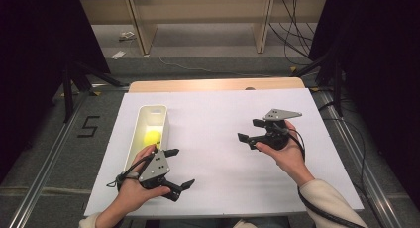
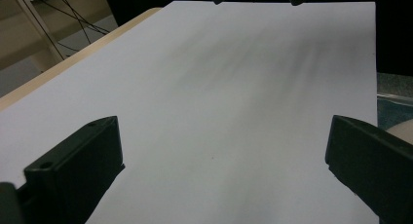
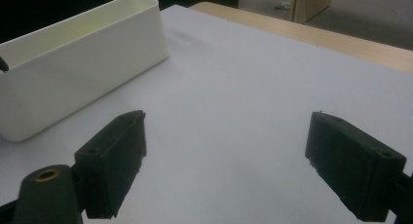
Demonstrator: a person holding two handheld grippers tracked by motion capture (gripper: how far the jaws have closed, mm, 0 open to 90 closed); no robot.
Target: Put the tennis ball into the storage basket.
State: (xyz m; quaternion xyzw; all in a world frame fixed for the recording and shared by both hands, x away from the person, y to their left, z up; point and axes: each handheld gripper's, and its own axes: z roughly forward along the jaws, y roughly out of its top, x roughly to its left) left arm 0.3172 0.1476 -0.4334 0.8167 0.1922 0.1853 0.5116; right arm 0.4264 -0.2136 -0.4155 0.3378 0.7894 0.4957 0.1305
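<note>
The left hand (image 1: 132, 188) comes in from the bottom left of the high view, wrapped around the left hand-held gripper (image 1: 179, 167). Its two black jaws stand wide apart with nothing between them and point toward the right. A grey three-cornered plate lies on top of it. The right hand (image 1: 285, 153), in a pale sleeve (image 1: 332, 203), holds the right hand-held gripper (image 1: 249, 130) farther forward. Its jaws point left, spread wide and bare, with a cable trailing back along the forearm.
</note>
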